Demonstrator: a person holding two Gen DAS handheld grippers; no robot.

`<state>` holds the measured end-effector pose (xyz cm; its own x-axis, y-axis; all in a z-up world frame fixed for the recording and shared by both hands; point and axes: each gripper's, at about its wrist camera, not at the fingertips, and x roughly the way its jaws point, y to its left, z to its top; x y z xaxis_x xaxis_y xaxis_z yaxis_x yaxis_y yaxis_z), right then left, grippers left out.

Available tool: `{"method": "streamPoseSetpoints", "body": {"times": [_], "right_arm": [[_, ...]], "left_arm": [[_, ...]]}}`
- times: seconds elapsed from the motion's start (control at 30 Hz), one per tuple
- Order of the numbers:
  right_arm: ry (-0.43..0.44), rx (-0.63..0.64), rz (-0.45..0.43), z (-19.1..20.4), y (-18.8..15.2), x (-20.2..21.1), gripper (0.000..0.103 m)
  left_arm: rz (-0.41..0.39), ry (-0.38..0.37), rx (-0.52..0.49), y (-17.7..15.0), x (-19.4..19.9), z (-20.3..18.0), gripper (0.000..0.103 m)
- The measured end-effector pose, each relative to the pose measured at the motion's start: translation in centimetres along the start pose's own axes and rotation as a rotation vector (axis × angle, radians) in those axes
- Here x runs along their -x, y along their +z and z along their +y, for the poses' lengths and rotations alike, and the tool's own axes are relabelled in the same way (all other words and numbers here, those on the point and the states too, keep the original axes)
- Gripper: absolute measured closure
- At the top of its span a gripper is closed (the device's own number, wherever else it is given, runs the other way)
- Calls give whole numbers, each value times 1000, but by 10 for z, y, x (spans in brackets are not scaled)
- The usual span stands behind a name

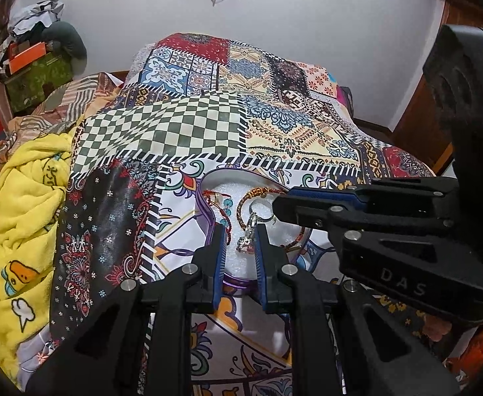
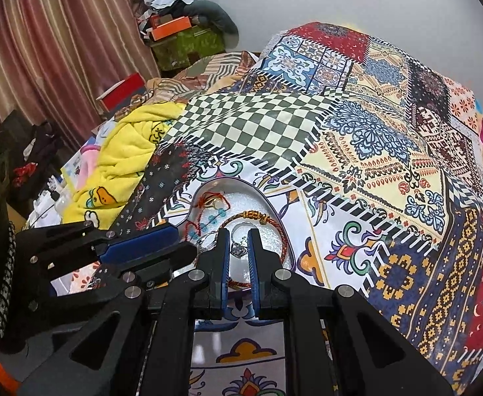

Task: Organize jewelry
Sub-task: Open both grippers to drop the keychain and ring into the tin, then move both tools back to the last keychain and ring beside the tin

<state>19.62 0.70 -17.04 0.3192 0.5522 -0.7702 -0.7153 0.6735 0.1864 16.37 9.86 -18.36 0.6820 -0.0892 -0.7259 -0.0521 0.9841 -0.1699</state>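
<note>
Left wrist view, left hand-held gripper (image 1: 238, 231): at lower centre of the frame, its blue-padded fingers are standing narrowly apart on either side of a silver charm (image 1: 246, 236); no contact with the pads is visible.
Left wrist view, tray: a purple-rimmed heart-shaped tray (image 1: 205, 206) with white foam lining is lying on the patchwork bedspread (image 1: 182, 128) at centre frame.
Left wrist view, jewelry: a braided cord bracelet (image 1: 261, 194) and a red cord with turquoise beads (image 1: 226, 203) are resting inside the tray.
Left wrist view, right hand-held gripper (image 1: 276, 209): it is entering from the right edge, its tip just beside the metal ring (image 1: 261, 209) above the charm; whether it is pinching the ring cannot be told here.
Right wrist view, right hand-held gripper (image 2: 239, 236): at lower centre, the fingers are set narrowly, with the charm (image 2: 238, 249) hanging between them, apparently not clamped.
Right wrist view, left hand-held gripper (image 2: 188, 247): it is reaching in from the left; its opening cannot be told from this angle.
Step in hand: both tools are converging on the charm piece inside the tray, probably to take it up or reposition it.
Next move: a light, accurate pinch on the thin ring, without snagging the cords around it.
</note>
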Motion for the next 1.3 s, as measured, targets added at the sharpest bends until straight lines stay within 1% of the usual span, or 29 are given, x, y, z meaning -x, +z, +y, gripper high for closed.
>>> {"method": "streamPoseSetpoints", "body": {"times": [0.07, 0.17, 0.23, 0.3, 0.4, 0.53, 0.7, 0.9, 1.0, 1.1, 1.17, 1.3], "right_arm": [[-1, 3, -1, 1, 0, 3, 89], [-9, -3, -11, 0, -1, 11, 82], [-12, -13, -19, -1, -3, 16, 73], [-20, -18, -32, -3, -4, 22, 71], [-40, -22, -51, -5, -6, 34, 71], [-64, -37, -81, -11, -10, 55, 71], [-101, -68, -108, -24, -20, 78, 71], [-152, -106, -115, -43, -39, 103, 71], [-170, -132, -116, -53, -50, 112, 71], [-186, -151, -111, -61, -60, 118, 71], [-193, -167, -104, -67, -66, 120, 71], [-195, -191, -87, -78, -79, 120, 71]], "left_arm": [[-1, 6, 6, 1, 2, 2, 87], [-4, 17, 20, 3, 6, 5, 80], [-8, 19, 29, 3, 10, 6, 78], [-9, 24, 32, 3, 13, 6, 77], [-16, 30, 29, 4, 21, 4, 77], [-38, 37, 20, 6, 36, -3, 71], [-66, 37, -2, 8, 54, -15, 71], [-69, 20, -39, 6, 63, -37, 69], [-52, -4, -57, 3, 60, -51, 67], [-23, -32, -71, -1, 51, -64, 67], [7, -56, -83, -4, 41, -74, 67], [60, -72, -115, -13, 19, -91, 67]]}}
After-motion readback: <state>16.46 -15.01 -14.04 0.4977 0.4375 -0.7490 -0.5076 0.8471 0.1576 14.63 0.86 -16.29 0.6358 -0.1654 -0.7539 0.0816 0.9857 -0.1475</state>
